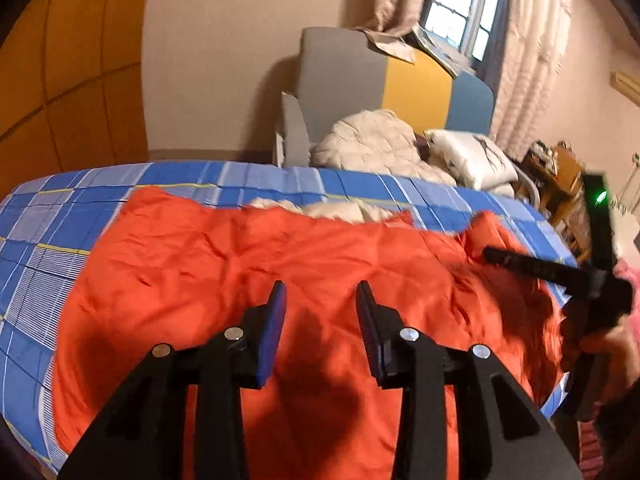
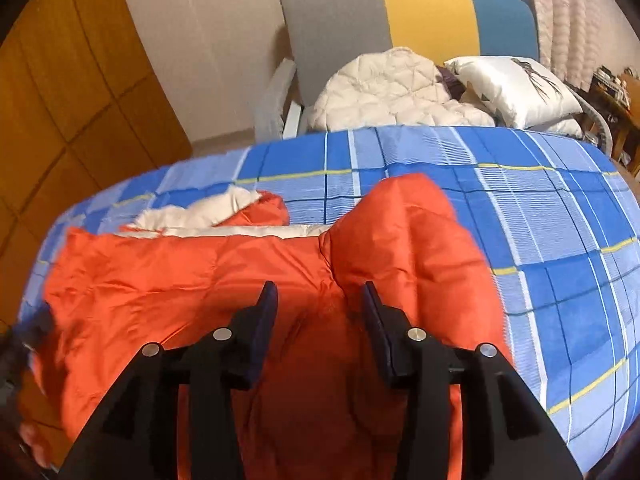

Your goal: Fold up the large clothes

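Left gripper (image 1: 321,294): jaws spread, nothing between pads, orange jacket (image 1: 256,264) just below and ahead. Right gripper (image 2: 320,296): jaws likewise parted, empty, hovering over jacket's right portion near raised hood-like hump (image 2: 404,232). Jacket lies spread on blue plaid bedsheet (image 2: 560,240), long axis running left-right across both views, cream lining (image 2: 208,210) showing at far edge. Each gripper nearer its own end. Judgement: next grasp likely at near hem or side edges. No readable writing or brand visible.
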Available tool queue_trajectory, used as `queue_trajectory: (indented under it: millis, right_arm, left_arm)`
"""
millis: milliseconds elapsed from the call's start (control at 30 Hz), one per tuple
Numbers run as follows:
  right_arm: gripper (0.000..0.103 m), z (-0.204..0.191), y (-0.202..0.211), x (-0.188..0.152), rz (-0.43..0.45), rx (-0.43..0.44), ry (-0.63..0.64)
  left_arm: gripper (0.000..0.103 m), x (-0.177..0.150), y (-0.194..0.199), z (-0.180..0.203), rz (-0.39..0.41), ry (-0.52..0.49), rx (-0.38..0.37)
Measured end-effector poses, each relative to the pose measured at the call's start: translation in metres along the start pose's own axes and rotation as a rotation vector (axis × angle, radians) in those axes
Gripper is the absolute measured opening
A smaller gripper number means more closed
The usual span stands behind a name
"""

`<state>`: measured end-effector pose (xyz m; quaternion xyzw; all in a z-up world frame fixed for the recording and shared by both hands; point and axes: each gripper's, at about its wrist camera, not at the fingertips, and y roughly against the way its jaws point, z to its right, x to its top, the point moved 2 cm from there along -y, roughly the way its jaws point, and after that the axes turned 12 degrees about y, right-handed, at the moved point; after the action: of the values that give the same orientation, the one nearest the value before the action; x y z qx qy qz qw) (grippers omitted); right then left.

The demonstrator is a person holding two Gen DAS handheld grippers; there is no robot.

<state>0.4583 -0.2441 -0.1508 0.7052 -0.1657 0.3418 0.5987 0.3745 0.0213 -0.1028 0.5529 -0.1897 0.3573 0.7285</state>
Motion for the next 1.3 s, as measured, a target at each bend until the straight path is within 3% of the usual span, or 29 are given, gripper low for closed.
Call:
queue_trajectory:
  millis: [67,133,300,400,700,1000,1300]
  right_arm:
    - [0.043,0.011,0.019,-0.009,0.032,0.020,-0.044]
    - [0.062,0.024,0.037,-0.022,0.062,0.023,-0.093]
    - [0.064,0.060,0.064,-0.061,0.091,0.079,-0.224]
    - [0.073,0.079,0.069,-0.087,0.089,0.130,-0.310]
    - [0.088,0.108,0.051,-0.147,0.068,0.292,-0.537]
    - [0.093,0.100,0.020,-0.153,0.042,0.433,-0.606]
    - [0.093,0.096,0.009,-0.147,0.048,0.412,-0.612]
  left_arm:
    - [0.035,-0.008,-0.008,0.006,-0.029,0.002,-0.003]
    - [0.035,-0.016,-0.013,0.009,-0.044,0.007,-0.005]
    - [0.035,-0.028,-0.019,0.014,-0.054,0.002,-0.010]
    - [0.035,-0.032,-0.020,0.017,-0.051,-0.009,-0.010]
    - [0.035,-0.035,-0.032,0.011,-0.074,-0.009,-0.020]
    - [0.036,-0.039,-0.050,0.002,-0.114,0.017,-0.053]
    - [0.032,-0.033,-0.044,-0.015,-0.130,0.102,-0.129]
